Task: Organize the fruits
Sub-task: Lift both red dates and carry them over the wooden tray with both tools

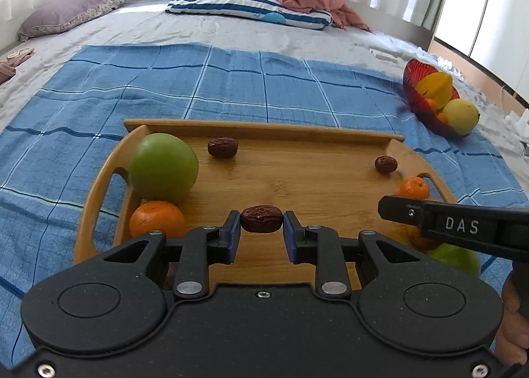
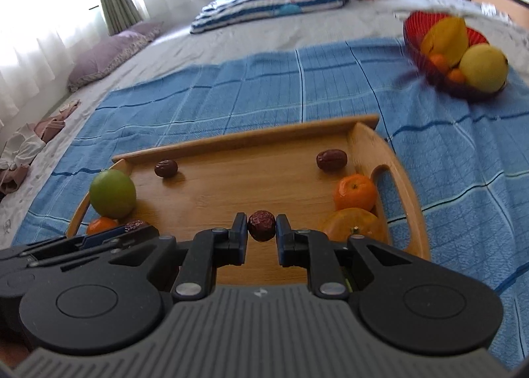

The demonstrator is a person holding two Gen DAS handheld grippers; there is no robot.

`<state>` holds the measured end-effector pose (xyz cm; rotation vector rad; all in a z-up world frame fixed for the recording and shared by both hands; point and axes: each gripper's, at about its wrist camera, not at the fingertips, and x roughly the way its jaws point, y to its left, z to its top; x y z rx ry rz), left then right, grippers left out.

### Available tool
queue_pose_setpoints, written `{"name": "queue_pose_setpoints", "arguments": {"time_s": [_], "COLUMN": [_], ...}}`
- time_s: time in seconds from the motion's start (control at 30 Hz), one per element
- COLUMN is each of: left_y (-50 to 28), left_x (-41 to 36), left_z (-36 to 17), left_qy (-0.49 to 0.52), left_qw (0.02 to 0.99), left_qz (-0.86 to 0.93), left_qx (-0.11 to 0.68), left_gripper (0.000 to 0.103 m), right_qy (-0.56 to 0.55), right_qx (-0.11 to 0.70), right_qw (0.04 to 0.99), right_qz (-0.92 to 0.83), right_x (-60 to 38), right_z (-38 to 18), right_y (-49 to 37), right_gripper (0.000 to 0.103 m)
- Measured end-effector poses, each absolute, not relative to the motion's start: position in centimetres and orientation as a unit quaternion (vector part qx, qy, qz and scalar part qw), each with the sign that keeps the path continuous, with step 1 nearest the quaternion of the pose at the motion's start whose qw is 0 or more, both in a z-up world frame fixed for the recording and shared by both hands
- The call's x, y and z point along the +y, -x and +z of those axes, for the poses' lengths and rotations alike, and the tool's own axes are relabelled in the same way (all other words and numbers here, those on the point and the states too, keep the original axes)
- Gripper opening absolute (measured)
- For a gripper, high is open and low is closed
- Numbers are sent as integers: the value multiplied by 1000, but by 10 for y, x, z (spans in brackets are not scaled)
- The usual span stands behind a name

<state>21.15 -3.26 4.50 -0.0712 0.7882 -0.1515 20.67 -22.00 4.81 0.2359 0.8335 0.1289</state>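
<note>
Claws both grip fruit above the wooden tray: left claw clamps a red date, right claw clamps another date. Beyond the tray's right end, well apart, sits a red fruit bowl on the bed.

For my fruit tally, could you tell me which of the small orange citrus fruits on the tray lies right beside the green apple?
The mandarin at the tray's left handle end, touching the green apple; the other small mandarin sits by the right handle.
</note>
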Motion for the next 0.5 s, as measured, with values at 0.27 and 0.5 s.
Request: {"name": "queue_pose_setpoints", "arguments": {"time_s": [0.27,0.5], "left_y": [-221,-224], "left_x": [-40,-42], "left_z": [31,26], "left_qy": [25,19], "left_qw": [914,913], "left_qz": [-69,-69], "left_qx": [399,401], "left_gripper": [26,26], "right_qy": [-102,-102], "right_qx": [423,438], "right_qw": [898,892], "right_qz": [63,57], "right_x": [-212,-211], "right_z": [38,31], "right_y": [-217,-222], "right_gripper": [22,22]}}
